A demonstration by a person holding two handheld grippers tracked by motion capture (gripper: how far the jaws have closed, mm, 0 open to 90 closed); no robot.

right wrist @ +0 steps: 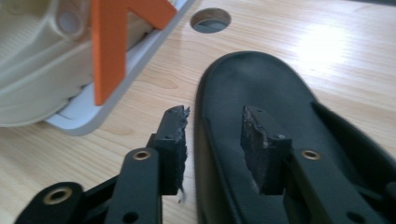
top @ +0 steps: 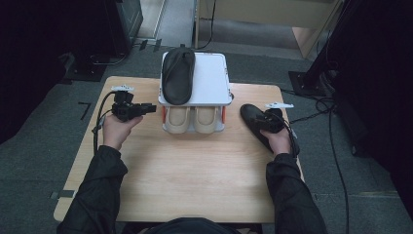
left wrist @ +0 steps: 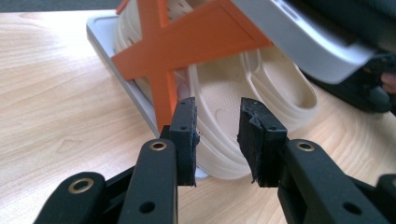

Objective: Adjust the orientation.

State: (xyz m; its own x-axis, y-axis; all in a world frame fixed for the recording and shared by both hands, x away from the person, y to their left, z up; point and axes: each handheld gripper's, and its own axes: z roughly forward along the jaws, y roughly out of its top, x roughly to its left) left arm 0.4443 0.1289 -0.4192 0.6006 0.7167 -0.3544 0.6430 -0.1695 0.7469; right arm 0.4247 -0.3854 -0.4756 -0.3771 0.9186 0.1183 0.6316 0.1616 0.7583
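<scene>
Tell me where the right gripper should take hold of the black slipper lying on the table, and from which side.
Grip the black slipper by its left side rim, coming from above at the heel end. It lies flat, sole down, so the raised rim is the one thin edge the jaws can straddle. The right gripper already stands open there, one jaw outside the rim, the other over the footbed.

**Both grippers low over the table, jaws apart**

Left gripper (top: 146,108): held in the left hand (top: 116,130) near the table's left edge, jaws level, pointing toward the middle. Pads parted, nothing pinched between them.
Right gripper (top: 257,118): in the right hand (top: 280,141) near the right edge, angled toward the far side. Jaws spread, not clamped.
Both forearms in dark sleeves come in from the near edge, elbows out, wrists roughly level.
</scene>
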